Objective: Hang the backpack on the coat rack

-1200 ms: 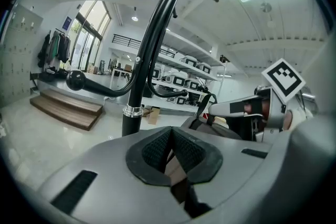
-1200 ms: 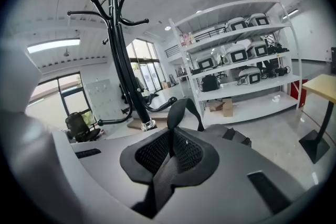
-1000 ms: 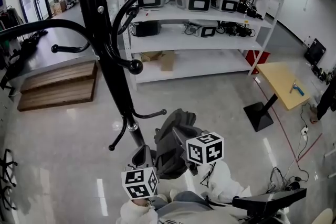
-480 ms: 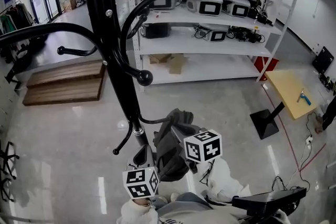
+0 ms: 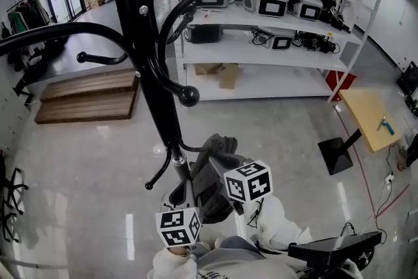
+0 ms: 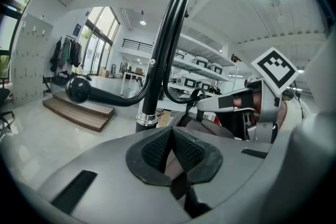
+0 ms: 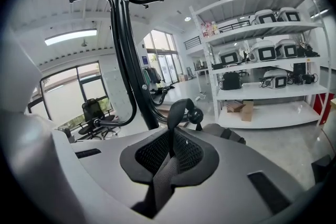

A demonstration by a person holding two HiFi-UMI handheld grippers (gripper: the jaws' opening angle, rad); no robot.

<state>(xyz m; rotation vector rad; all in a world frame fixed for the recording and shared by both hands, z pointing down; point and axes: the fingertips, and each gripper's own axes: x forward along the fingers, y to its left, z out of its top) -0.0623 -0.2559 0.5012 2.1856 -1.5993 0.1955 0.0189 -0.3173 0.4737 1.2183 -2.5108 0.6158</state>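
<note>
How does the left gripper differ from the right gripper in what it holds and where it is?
The left gripper pinches backpack fabric and a thin black strap in its jaws. The right gripper pinches a wide grey strap that loops upward.
In the head view the left gripper sits lower, near the rack's pole. The right gripper sits higher, over the backpack.
Both are shut on the backpack.

No readable text, label, brand, number or sign on anything in view.
</note>
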